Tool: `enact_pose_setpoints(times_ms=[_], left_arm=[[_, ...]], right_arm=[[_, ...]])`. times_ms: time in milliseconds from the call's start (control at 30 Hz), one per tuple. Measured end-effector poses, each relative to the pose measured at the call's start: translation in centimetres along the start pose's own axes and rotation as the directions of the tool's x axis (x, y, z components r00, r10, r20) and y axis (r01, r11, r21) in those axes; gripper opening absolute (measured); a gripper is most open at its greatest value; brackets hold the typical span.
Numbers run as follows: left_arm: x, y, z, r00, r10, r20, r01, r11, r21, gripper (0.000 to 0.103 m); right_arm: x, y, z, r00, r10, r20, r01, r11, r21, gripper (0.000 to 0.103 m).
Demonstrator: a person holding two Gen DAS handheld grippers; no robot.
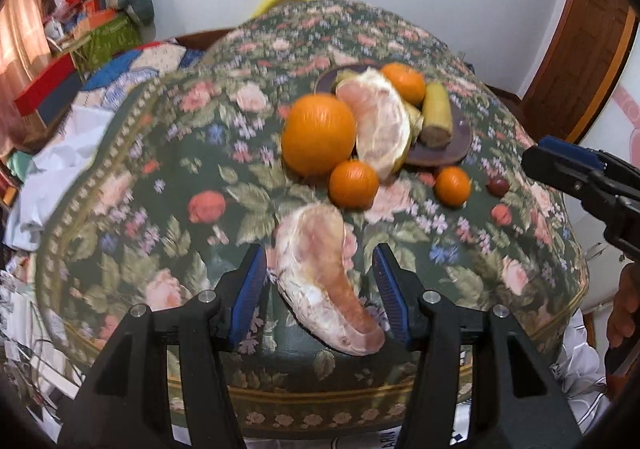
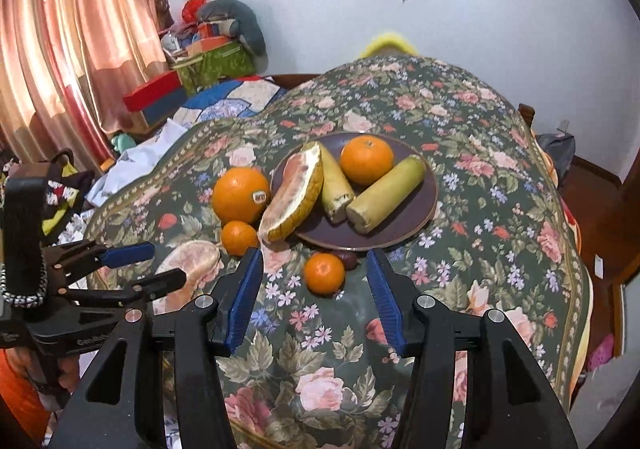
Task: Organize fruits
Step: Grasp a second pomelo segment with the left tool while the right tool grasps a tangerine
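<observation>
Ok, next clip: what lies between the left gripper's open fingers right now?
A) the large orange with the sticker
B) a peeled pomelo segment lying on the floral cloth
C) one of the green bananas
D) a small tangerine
B. In the left wrist view the left gripper stands open around the peeled pomelo segment on the floral cloth; the large orange sits farther off by the plate.

A table under a floral cloth (image 2: 460,137) carries a brown plate (image 2: 416,225), loose oranges (image 2: 240,195) and a peeled pomelo wedge (image 1: 320,281).
</observation>
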State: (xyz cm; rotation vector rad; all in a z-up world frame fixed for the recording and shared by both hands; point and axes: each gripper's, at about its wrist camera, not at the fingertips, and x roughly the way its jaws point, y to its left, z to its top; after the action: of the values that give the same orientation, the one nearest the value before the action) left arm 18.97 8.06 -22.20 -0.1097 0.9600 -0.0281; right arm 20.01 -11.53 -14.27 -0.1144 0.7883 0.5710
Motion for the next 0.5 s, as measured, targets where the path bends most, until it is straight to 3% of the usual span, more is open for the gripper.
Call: enact_pose_setpoints(times_ms=[167,333,500], left_arm=[[1.9,1.0,-0.2,0.999,-0.029,-0.044,0.028,0.999,-0.036,0.055],[2.6,1.0,-0.2,1.0,-0.022,-0.022,0.021,0.999,-0.024,0.054],[2.6,0.9,-0.4,1.0,0.013,0.004,-0.013,1.0,-0.007,0.042]], right_arm=[[1.3,-0.4,-0.6,0.999,0.007,-0.036,-0.006,1.0,0.012,0.05],[2.6,-0.7,-1.0,0.997,0.022,-0.068,-0.02,0.999,0.034,0.05],[3.6,-0.9,-1.4,0.995,0.032,-0.095,-0.028,0.999,0.036,0.05]])
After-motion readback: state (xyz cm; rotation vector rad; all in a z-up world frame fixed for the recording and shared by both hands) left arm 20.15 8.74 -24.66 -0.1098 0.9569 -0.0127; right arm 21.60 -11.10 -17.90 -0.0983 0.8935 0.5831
